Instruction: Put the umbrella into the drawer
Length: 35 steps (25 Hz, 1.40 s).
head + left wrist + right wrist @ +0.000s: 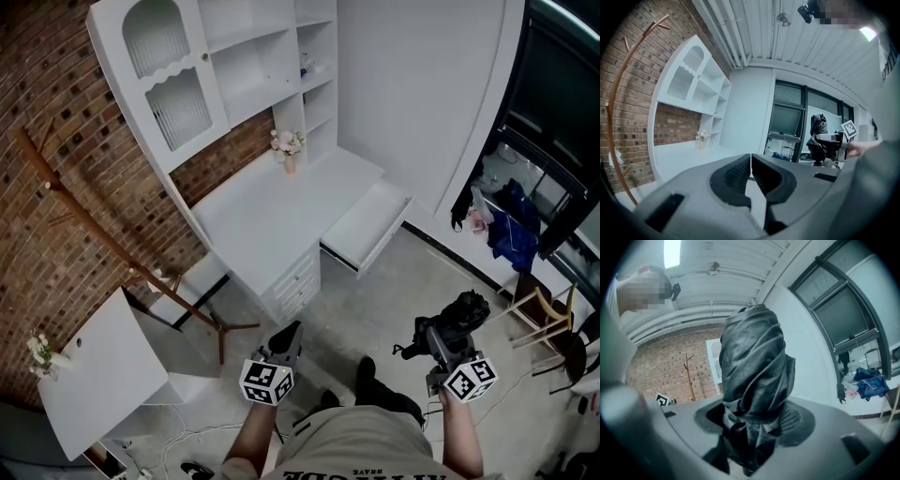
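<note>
Held the umbrella (pixel 752 362) clamped in the right gripper (pixel 754 423) jaws, well apart from the drawer (pixel 366 225). Pressed left gripper (pixel 750 176) jaws together, empty. Showed the open drawer at the table (pixel 267 216) in the head view only.
</note>
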Available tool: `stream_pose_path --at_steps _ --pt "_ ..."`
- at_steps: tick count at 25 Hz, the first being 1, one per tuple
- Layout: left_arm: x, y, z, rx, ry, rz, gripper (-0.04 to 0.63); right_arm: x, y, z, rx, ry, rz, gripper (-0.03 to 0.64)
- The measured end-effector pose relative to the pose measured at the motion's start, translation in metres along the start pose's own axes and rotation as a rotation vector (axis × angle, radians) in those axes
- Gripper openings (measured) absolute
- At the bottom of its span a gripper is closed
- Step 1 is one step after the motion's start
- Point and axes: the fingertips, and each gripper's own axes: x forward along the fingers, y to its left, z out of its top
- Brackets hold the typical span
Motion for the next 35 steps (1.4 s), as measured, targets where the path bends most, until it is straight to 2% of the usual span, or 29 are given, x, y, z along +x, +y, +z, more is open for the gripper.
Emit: stream_pose_path --at_steps 10,15,26,35 --pt "0.028 0.007 0.004 0.001 0.01 0.014 0.028 0.03 -0.022 0.001 0.017 0.009 0.017 0.27" --pt "0.047 0.021 0.008 -0.006 0.014 0.046 0.026 0.054 -0.035 0.003 0.022 0.02 0.043 0.27" --pt "0.112 0.022 0.023 -0.004 0.02 0.075 0.026 0.116 -0.084 0.016 0.03 0.053 0.106 0.27" --pt "0.161 0.023 0.032 0.003 0.041 0.12 0.027 0.159 -0.134 0.024 0.063 0.073 0.125 0.27"
